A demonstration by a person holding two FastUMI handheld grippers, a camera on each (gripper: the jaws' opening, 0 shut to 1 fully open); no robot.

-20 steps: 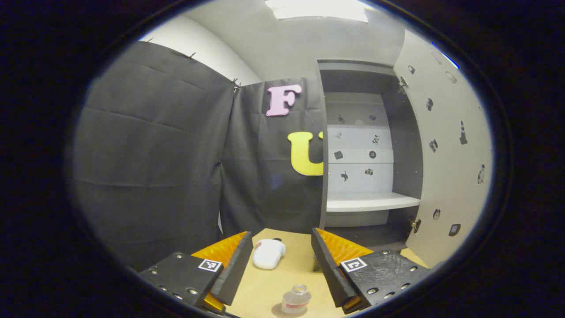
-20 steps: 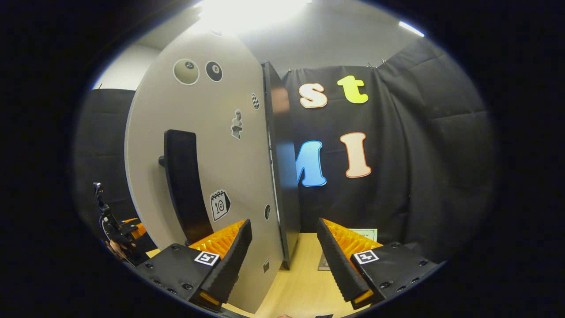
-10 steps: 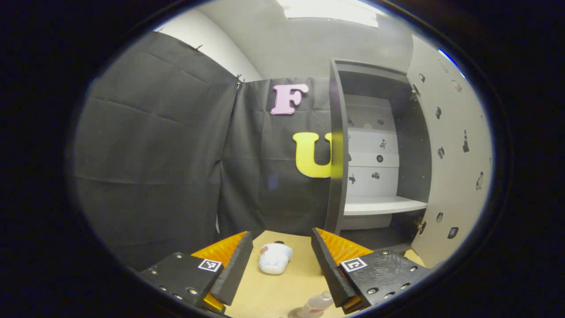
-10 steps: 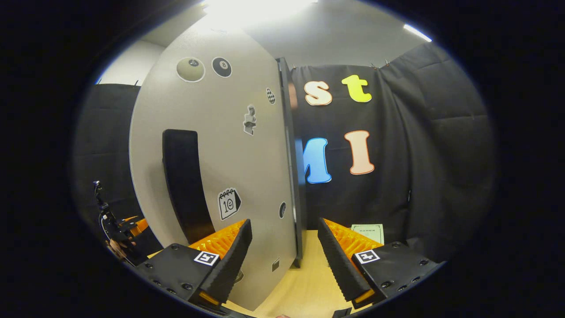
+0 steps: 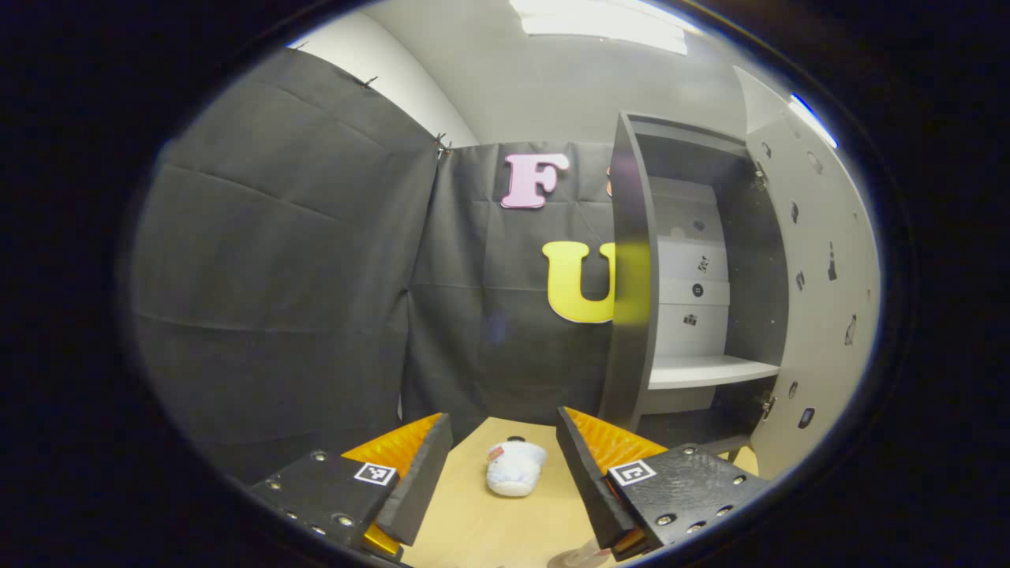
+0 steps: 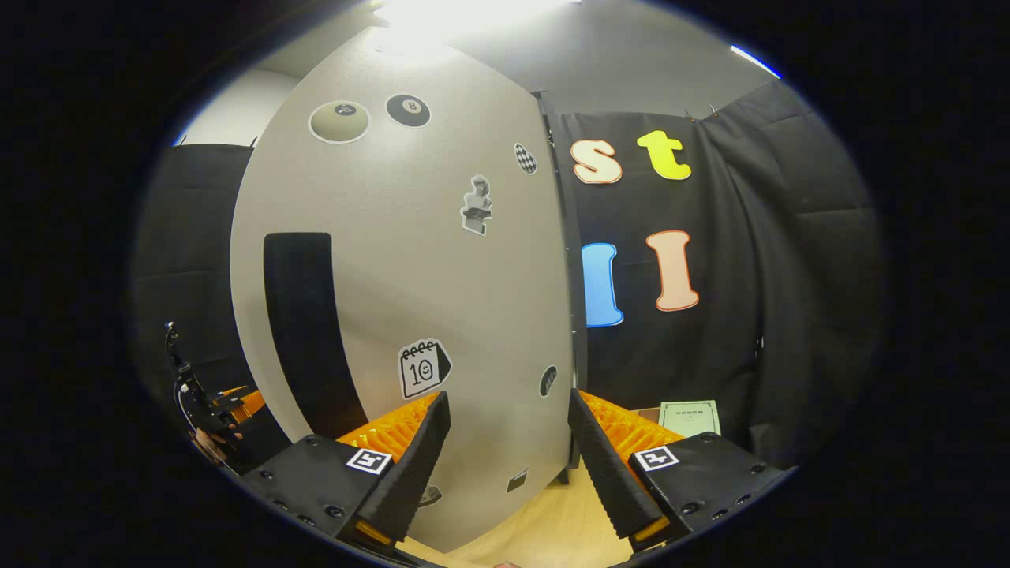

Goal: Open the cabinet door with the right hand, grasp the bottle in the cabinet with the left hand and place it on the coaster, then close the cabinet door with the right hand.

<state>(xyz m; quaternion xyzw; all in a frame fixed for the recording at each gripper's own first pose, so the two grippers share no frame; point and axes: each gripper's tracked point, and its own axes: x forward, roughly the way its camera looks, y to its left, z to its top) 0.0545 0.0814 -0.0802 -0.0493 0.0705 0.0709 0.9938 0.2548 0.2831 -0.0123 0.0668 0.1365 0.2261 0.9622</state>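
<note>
The cabinet door [image 6: 410, 315] stands ajar at the table's [image 5: 481, 521] back edge, a stiff, light panel best pushed beside its black handle [image 6: 304, 331], with right tongs [image 6: 505, 465] and left tongs [image 5: 501, 465] both wide, holding nothing.

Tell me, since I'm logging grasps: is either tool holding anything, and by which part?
Nothing is held: the left tool and the right tool are both open and empty.
</note>
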